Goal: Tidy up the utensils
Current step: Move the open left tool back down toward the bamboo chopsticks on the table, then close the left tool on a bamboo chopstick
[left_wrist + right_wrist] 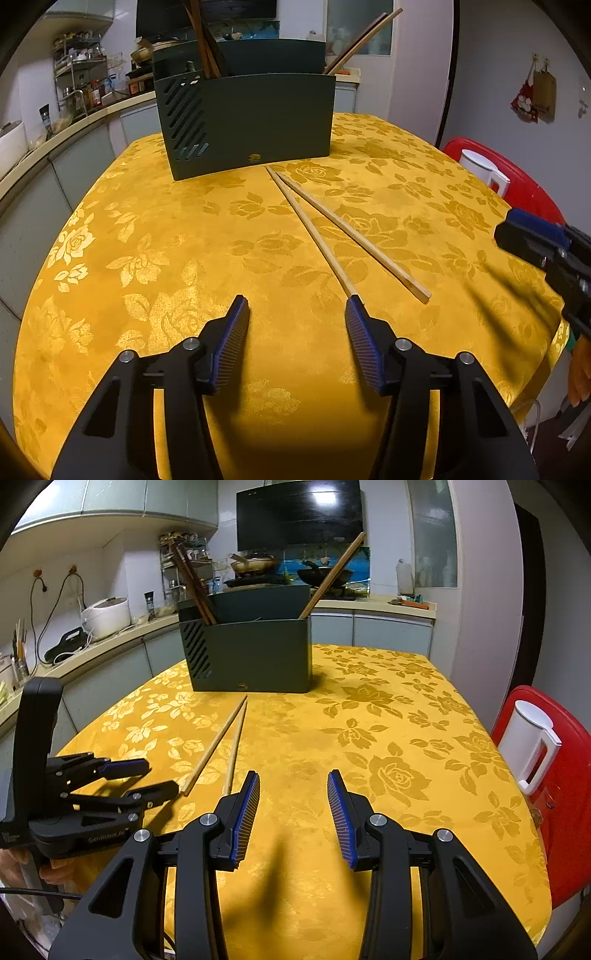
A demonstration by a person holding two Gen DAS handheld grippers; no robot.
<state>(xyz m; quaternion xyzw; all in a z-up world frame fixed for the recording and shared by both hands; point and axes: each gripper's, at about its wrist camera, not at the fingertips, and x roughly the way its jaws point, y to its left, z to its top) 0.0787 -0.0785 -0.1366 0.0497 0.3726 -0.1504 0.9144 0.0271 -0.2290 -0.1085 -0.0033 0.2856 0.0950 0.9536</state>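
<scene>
Both tongs are spread wide and empty. Left gripper hangs low over the near edge of the table; its right fingertip sits right at the near end of one chopstick, contact or just short I can't tell from the left wrist view. In the right wrist view it shows side-on at the table's left edge, jaws parted, tips just beside the chopstick ends.

Two light chopsticks lie loose mid-table in a narrow V, far tips almost meeting just in front of the dark green holder, near ends splayed toward me. Holder stands at the far edge, left of centre. It already carries dark sticks in its left end and a long brown pair leaning out of the right end.

Right gripper hovers over bare cloth right of the loose pair, touching nothing.

My read: partly done. Some utensils are stowed; these two are left. Neither is gripped yet, so pick-up and drop into the holder both remain. Left gripper is best placed for it.
</scene>
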